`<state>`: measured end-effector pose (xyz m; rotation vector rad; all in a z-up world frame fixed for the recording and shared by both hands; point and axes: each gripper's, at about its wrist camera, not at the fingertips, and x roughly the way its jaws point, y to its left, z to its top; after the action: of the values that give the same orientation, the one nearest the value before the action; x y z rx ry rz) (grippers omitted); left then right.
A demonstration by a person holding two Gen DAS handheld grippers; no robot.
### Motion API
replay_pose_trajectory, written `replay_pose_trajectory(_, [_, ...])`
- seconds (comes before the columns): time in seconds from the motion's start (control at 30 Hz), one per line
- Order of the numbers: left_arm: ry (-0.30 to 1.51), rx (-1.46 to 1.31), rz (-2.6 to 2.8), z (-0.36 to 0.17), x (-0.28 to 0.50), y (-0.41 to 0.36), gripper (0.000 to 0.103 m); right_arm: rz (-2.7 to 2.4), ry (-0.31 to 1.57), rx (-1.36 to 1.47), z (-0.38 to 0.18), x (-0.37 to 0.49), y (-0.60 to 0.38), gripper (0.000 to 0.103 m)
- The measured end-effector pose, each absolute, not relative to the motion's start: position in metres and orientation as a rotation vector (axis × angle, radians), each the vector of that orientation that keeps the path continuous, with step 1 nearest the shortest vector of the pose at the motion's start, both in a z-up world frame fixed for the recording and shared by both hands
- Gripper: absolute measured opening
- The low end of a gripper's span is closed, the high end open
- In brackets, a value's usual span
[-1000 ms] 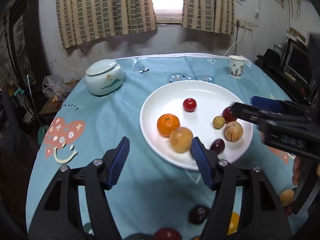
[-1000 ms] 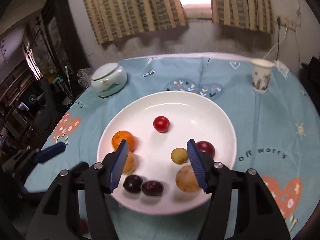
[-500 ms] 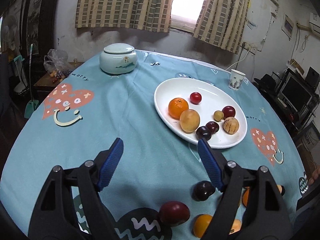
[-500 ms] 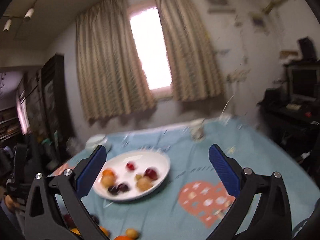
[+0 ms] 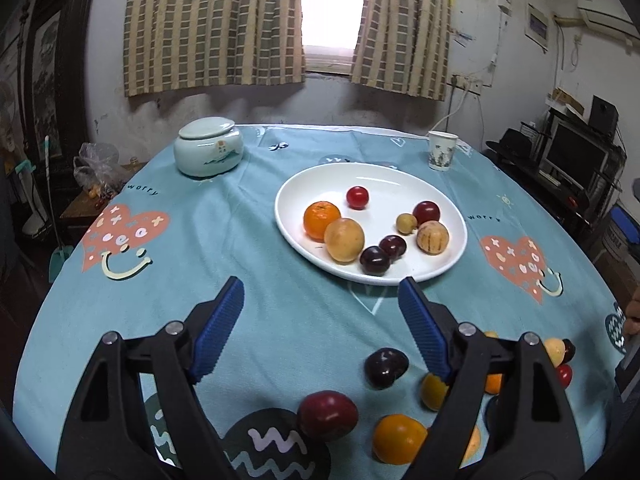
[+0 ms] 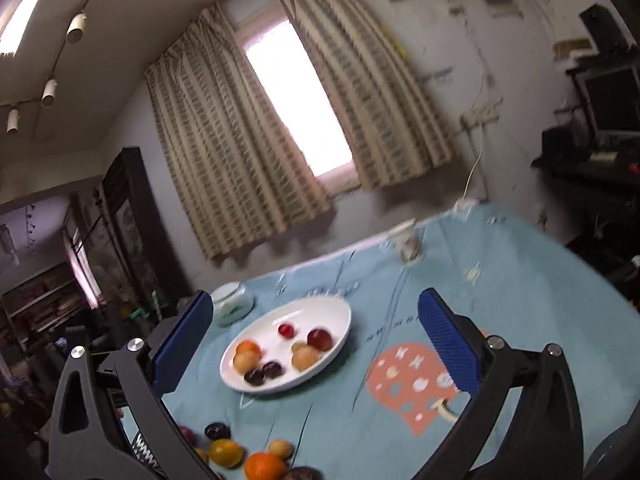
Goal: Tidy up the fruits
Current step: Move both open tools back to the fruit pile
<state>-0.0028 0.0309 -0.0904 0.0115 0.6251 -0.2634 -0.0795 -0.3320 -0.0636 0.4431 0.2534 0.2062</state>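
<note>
A teal-clothed surface fills the room below a curtained window at twelve o'clock; left gripper, just widening, and right gripper gape wide, holding nothing.

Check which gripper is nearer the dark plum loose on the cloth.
Left. The left gripper hangs just above the dark plum, jaws open. The right gripper is off to the side, angled high, jaws wide.

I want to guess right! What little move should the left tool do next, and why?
Probably dip toward the dark plum lying on the tablecloth just ahead. The left tool has just been opening, with nothing between its jaws, and loose fruit waits near it while the white plate already holds eight pieces.
</note>
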Motion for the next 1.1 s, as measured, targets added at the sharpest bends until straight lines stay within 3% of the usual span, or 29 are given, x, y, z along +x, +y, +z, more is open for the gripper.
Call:
replay_pose_trajectory(0.27, [0.640, 0.025, -0.271, -0.096, -0.001, 0.032, 0.081, 0.228, 0.403, 0.427, -0.090, -0.059, -0.310, 0.102])
replay_pose_trajectory(0.53, [0.697, 0.023, -0.279, -0.109, 0.009, 0.030, 0.081, 0.256, 0.427, 0.254, -0.098, -0.058, -0.278, 0.102])
replay_pose_trajectory(1.1, [0.686, 0.067, -0.249, -0.115, 0.008, 0.024, 0.086, 0.265, 0.482, 0.338, -0.105, -0.052, -0.291, 0.102])
